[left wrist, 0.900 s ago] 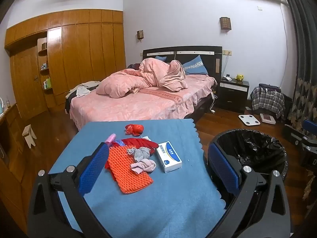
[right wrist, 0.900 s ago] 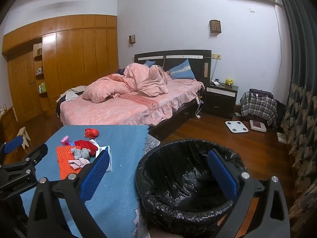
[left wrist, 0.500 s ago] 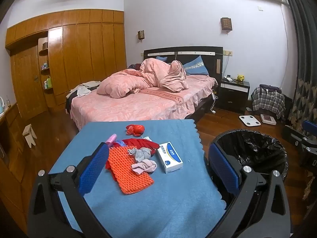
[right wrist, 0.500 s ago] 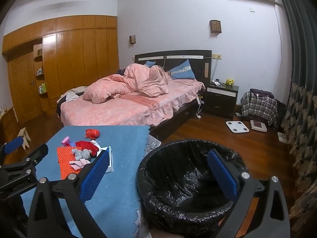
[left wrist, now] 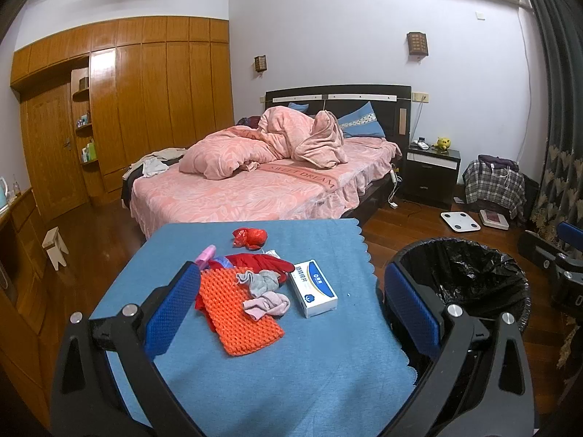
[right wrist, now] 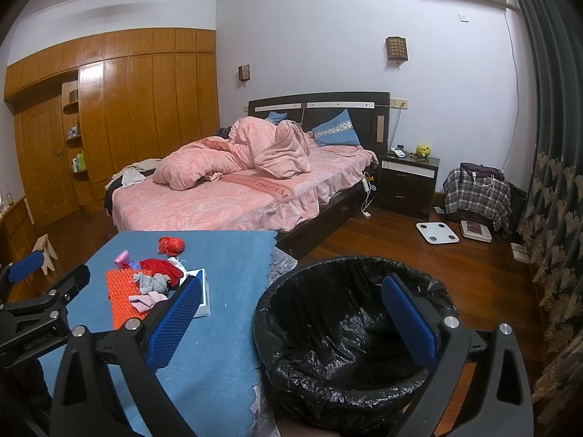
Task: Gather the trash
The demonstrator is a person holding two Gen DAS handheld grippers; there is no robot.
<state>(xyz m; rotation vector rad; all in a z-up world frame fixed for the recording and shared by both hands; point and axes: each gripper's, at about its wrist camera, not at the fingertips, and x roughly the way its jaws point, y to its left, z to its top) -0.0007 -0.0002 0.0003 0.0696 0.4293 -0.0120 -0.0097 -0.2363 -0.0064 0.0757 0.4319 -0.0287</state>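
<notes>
The trash lay in a small heap on the blue table cloth (left wrist: 291, 382): an orange knitted mat (left wrist: 237, 313), a grey rag (left wrist: 260, 282), a pink rag (left wrist: 267, 304), a red cloth (left wrist: 266, 264), a pink tube (left wrist: 206, 255) and a white and blue box (left wrist: 315, 287). A crumpled red wrapper (left wrist: 249, 236) sat apart, nearer the far edge. The heap was well inside the cloth, with bare blue surface in front of it and to its right, up to the scalloped edge. Just beside that edge stood the bin with a black bag (right wrist: 349, 331), its mouth open and wide.

The left gripper (left wrist: 291, 298) hovered above the near part of the table, pointing at the heap, its jaws spread wide and holding nothing. The right gripper (right wrist: 291, 317) hung over the near rim of the bin, jaws also spread and empty.

The box carried printed characters, too small to read. The band on the bed (left wrist: 255, 196) seemed to read "SWEET DREAM".
</notes>
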